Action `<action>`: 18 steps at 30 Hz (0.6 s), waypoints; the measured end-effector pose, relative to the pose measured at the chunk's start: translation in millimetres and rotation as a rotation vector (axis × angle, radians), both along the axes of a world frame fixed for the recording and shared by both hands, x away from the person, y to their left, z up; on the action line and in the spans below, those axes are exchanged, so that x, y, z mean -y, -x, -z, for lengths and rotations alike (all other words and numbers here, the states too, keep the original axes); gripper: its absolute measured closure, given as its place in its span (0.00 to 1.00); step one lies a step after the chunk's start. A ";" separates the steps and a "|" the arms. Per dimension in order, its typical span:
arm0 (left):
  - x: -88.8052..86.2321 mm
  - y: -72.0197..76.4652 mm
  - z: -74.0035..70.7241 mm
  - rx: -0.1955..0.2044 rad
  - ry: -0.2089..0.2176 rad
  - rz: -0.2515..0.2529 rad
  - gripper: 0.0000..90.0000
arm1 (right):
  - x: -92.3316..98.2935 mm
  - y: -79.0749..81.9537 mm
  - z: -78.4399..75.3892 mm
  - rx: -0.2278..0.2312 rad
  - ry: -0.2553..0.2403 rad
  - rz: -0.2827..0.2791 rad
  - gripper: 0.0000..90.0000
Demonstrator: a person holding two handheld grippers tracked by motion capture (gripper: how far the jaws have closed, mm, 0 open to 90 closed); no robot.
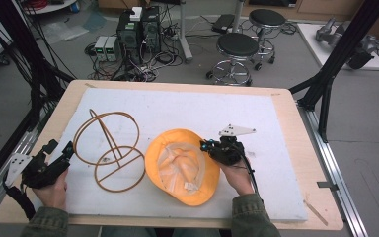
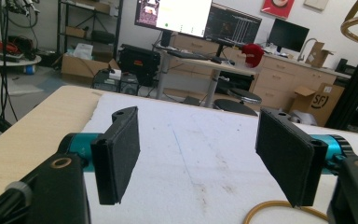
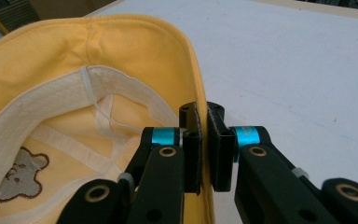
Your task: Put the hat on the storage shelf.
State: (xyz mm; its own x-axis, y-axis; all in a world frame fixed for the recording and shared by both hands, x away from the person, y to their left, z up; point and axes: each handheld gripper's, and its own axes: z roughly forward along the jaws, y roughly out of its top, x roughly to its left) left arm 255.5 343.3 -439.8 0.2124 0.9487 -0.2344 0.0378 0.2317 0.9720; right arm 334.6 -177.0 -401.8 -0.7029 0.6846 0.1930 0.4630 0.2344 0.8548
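A yellow hat (image 1: 177, 168) lies upside down on the white board, its pale lining and a small bear patch facing up. My right gripper (image 1: 206, 146) is at the hat's right rim. In the right gripper view the gripper (image 3: 204, 112) is shut on the hat's brim (image 3: 98, 60), with the yellow edge pinched between the two pads. A brown wire stand (image 1: 109, 148) made of rings stands left of the hat. My left gripper (image 1: 61, 148) rests at the board's left edge, apart from the stand. Its jaws (image 2: 198, 135) are open with nothing between them, and a piece of the stand's ring (image 2: 279, 207) lies just below.
The white foam board (image 1: 202, 108) covers most of the wooden table (image 1: 64, 103). Beyond the far edge the floor holds two stools (image 1: 237, 49), computer boxes (image 1: 138, 29) and cables. Black frame posts (image 1: 335, 59) rise at the table's right.
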 end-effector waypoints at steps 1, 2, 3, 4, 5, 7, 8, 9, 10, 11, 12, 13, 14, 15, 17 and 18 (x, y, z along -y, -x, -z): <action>0.0 0.0 0.0 0.000 0.000 0.000 0.34 | 0.4 -0.3 0.2 -0.002 0.001 0.000 0.95; 0.0 0.0 0.0 0.001 0.001 0.000 0.34 | 0.7 -0.4 0.3 -0.006 -0.002 -0.004 0.95; 0.0 0.0 0.0 0.001 0.000 0.000 0.34 | 0.7 -0.4 0.3 -0.006 -0.002 -0.004 0.95; 0.1 0.0 0.0 0.000 0.001 -0.001 0.34 | 0.8 -0.4 0.2 -0.005 -0.002 -0.005 0.95; 0.2 0.0 0.0 0.000 0.001 -0.001 0.34 | 0.7 -0.1 -0.1 -0.004 -0.003 -0.003 0.96; 1.0 0.6 -0.2 0.000 0.007 0.000 0.34 | 1.1 0.7 -0.4 -0.019 -0.016 -0.004 0.96; 1.0 0.6 -0.2 0.000 0.007 0.000 0.34 | 1.1 0.7 -0.4 -0.019 -0.016 -0.004 0.96; 2.0 1.5 -0.5 0.003 0.013 0.001 0.35 | 1.5 2.8 -0.6 -0.028 -0.031 0.001 0.96; 2.0 1.5 -0.5 0.003 0.013 0.001 0.35 | 1.5 2.8 -0.6 -0.028 -0.031 0.001 0.96; 2.5 2.0 -0.9 0.007 0.017 0.003 0.35 | 1.9 4.0 -0.5 -0.031 -0.047 0.000 0.96; 3.2 2.5 -1.2 0.010 0.020 0.002 0.35 | 2.1 5.1 -0.4 -0.034 -0.063 0.003 0.96; 3.6 2.9 -1.3 0.013 0.016 0.004 0.35 | 2.1 6.4 -0.6 -0.039 -0.074 0.008 0.96; 3.7 3.3 -1.4 0.016 0.014 0.003 0.35 | 2.0 7.0 -0.7 -0.034 -0.083 0.007 0.96; 3.6 3.7 -1.5 0.017 0.017 0.003 0.35 | 1.4 7.8 -1.1 -0.026 -0.095 0.007 0.96; 1.8 3.9 -0.9 0.016 0.025 -0.002 0.35 | -1.7 10.7 -3.7 -0.002 -0.106 0.005 0.96; 1.8 3.9 -0.9 0.016 0.025 -0.002 0.35 | -3.3 11.7 -4.9 0.009 -0.104 0.002 0.96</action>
